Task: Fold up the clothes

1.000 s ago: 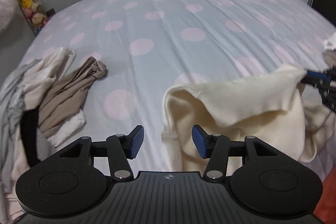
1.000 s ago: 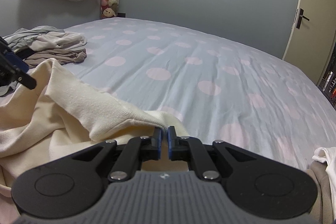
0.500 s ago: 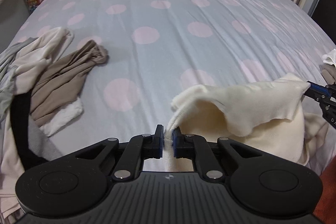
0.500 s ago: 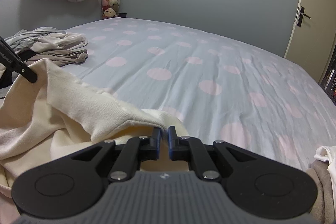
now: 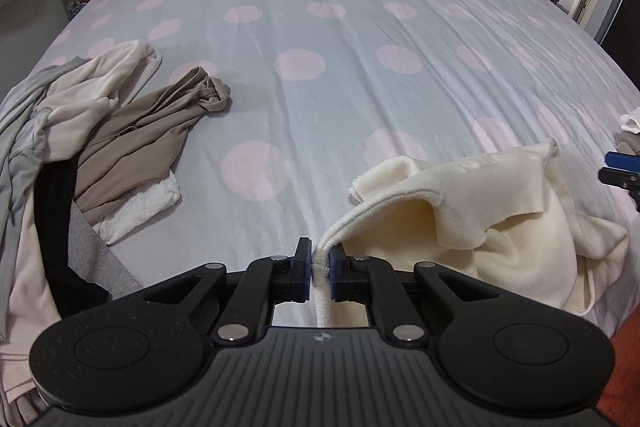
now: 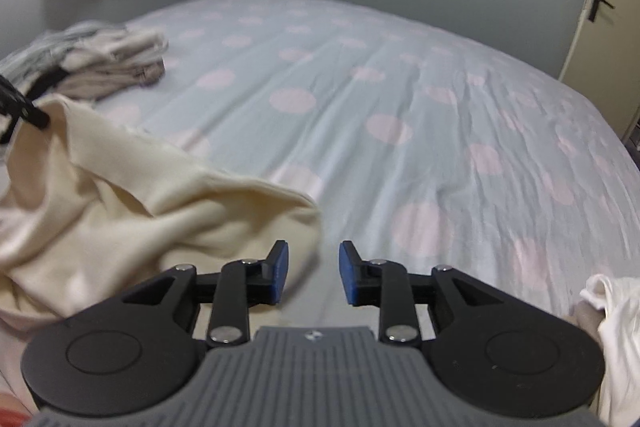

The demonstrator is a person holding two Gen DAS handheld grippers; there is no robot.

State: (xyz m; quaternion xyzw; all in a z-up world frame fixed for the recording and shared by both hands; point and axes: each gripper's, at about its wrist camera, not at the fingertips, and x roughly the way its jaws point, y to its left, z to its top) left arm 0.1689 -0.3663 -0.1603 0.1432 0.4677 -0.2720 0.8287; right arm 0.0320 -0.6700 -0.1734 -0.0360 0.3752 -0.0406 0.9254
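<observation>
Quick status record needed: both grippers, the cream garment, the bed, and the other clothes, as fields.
left gripper: shut on the ribbed edge of the cream garment
right gripper: open, empty, beside the garment's loose edge
cream garment: crumpled at the near edge of the bed, unfolded
bed sheet: pale blue with pink dots, middle bare
unfolded pile: tan, white, grey and black clothes on the left side
white cloth: at the bed's right edge

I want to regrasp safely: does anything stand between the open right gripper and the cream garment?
Nothing visible does. The right gripper is open just beside the cream garment, with only bare bedsheet between.
</observation>
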